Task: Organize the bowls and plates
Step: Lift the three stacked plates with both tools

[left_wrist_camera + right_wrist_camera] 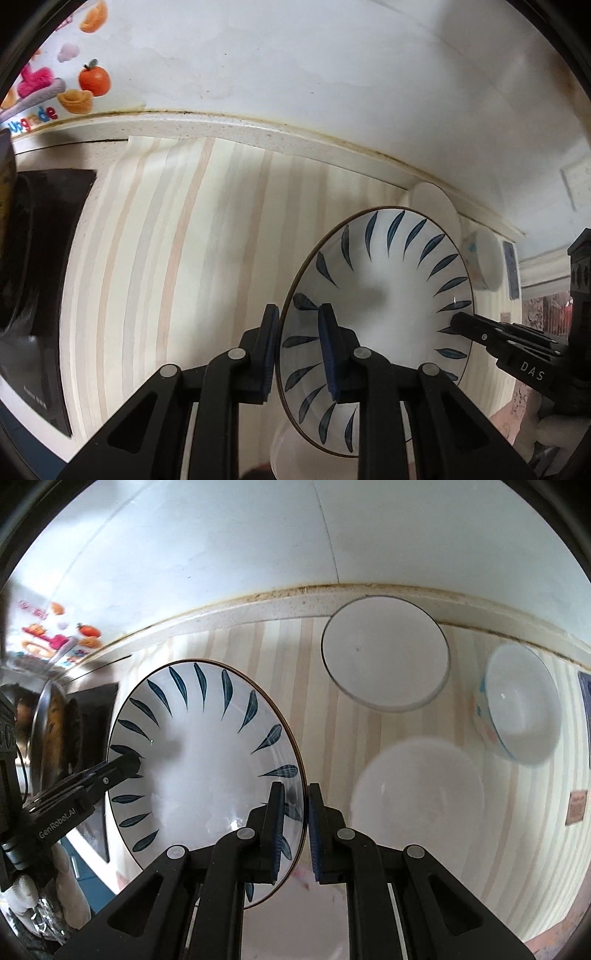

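Observation:
A white plate with blue leaf marks [384, 295] [207, 760] is held above the striped counter by both grippers. My left gripper [300, 352] is shut on the plate's left rim. My right gripper [295, 827] is shut on its right rim. In the right wrist view a white bowl [386, 653] stands near the back wall, a patterned bowl [522, 705] stands at the right, and a plain white dish [417, 797] lies just right of my right gripper. The bowls show partly behind the plate in the left wrist view [484, 262].
The striped counter [166, 258] ends at a speckled ledge below a white wall [295, 55]. A black appliance [40, 266] stands at the counter's left end. A colourful sticker [74, 81] is on the wall at the left.

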A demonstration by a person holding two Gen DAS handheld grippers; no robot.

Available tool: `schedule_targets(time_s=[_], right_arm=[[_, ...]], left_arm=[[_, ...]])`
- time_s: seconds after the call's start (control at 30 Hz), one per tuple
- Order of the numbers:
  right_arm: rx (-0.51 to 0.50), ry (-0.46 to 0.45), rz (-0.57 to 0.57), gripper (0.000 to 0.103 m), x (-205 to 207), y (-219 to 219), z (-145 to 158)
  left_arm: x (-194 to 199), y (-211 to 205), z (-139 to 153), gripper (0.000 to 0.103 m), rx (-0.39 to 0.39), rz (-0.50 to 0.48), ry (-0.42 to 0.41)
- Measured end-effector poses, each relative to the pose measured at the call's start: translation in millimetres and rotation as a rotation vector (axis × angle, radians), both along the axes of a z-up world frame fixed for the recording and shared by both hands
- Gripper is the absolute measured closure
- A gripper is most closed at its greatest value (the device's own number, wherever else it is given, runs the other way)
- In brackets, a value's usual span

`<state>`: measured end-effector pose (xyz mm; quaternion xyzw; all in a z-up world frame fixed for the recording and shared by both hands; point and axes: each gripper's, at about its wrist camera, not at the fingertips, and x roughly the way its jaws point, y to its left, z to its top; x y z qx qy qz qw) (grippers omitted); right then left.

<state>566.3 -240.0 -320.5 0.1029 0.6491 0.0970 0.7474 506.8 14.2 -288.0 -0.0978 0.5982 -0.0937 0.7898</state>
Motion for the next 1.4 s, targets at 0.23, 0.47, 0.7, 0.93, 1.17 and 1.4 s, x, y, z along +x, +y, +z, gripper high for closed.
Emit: schedule_targets(time_s=[0.23, 0.47, 0.7, 0.93, 1.17, 1.4], right_arm=[[0.010, 0.001, 0.018, 0.089, -57.6, -17.0, 4.0], [0.026, 0.033, 0.036, 0.089, -97.9, -29.3, -17.7], [0.053, 0.088, 0.048, 0.089, -121.1, -31.2, -56.1], [0.065, 0.109, 0.058, 0.089, -127.0, -31.2, -78.5], [0.070, 0.122, 0.067, 0.089, -124.8, -21.8, -90.3], [0.087, 0.122, 0.063, 0.089, -123.7, -24.2, -91.4]], left_arm=[[-51.5, -23.1, -3.1, 0.084, -0.010, -0.012, 0.010], [-92.9, -33.6, -30.0, 0.084, 0.000, -0.032, 0.072], [-107.2, -36.3, -65.4, 0.084, 0.040, -0.014, 0.140], [-111.2, -38.7, -82.3, 0.084, 0.068, -0.001, 0.165], [-109.7, -40.4, -90.4, 0.084, 0.073, 0.022, 0.182], [-110.3, -40.4, -90.6, 0.083, 0.072, 0.027, 0.178]])
